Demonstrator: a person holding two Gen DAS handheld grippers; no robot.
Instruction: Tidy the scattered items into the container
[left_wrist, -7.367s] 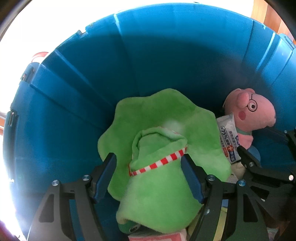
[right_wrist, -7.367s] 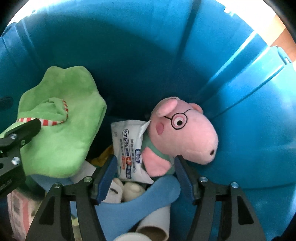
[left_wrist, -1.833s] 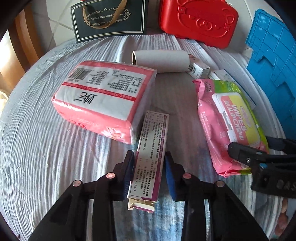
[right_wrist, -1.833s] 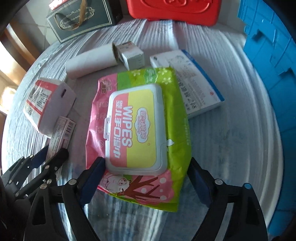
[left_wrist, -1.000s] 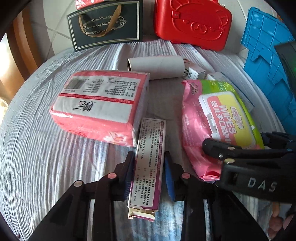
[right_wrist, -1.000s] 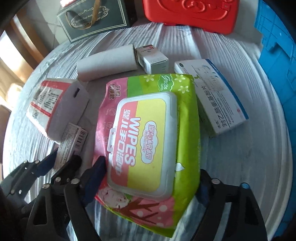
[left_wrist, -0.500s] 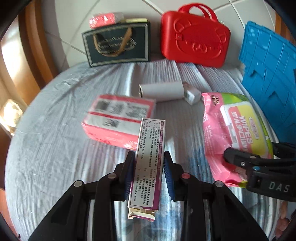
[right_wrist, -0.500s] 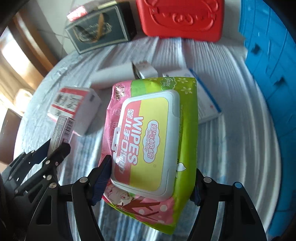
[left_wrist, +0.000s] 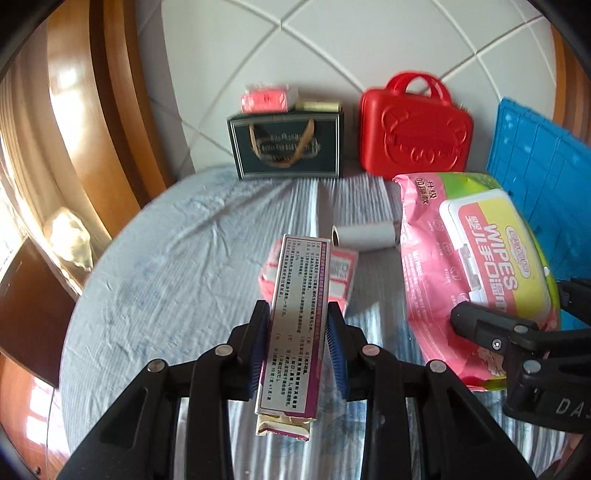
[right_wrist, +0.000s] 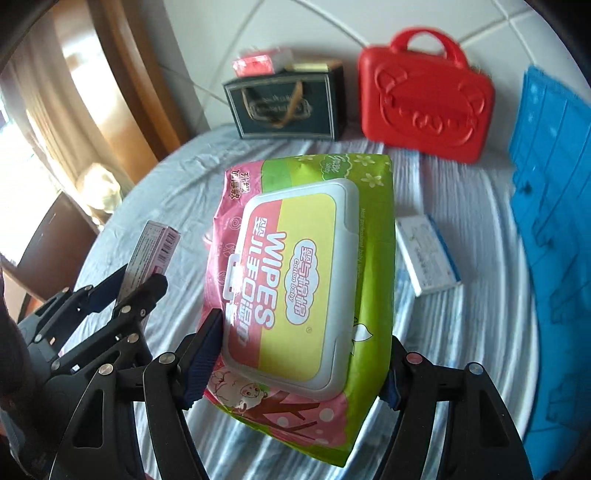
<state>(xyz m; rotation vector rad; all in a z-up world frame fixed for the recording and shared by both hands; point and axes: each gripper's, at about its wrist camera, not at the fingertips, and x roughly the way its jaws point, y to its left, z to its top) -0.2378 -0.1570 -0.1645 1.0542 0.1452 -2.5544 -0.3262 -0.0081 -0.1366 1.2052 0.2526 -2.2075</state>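
My left gripper (left_wrist: 298, 343) is shut on a long narrow pink and white box (left_wrist: 295, 325) and holds it well above the table. My right gripper (right_wrist: 299, 354) is shut on a pink and green wipes pack (right_wrist: 306, 280), also lifted; the pack shows at the right of the left wrist view (left_wrist: 476, 266). The blue container (left_wrist: 535, 170) stands at the right edge, seen again in the right wrist view (right_wrist: 554, 206). The left gripper and its box (right_wrist: 151, 251) show at the left of the right wrist view.
On the striped tablecloth (left_wrist: 177, 258) lie a pink tissue pack (left_wrist: 340, 273), a cardboard roll (left_wrist: 364, 238) and a white and blue box (right_wrist: 428, 254). A dark gift bag (left_wrist: 286, 147) and a red case (left_wrist: 415, 129) stand by the tiled wall.
Both grippers have risen from the table with their items, the left with the narrow box, the right with the wipes pack. The table items now look smaller and farther below.
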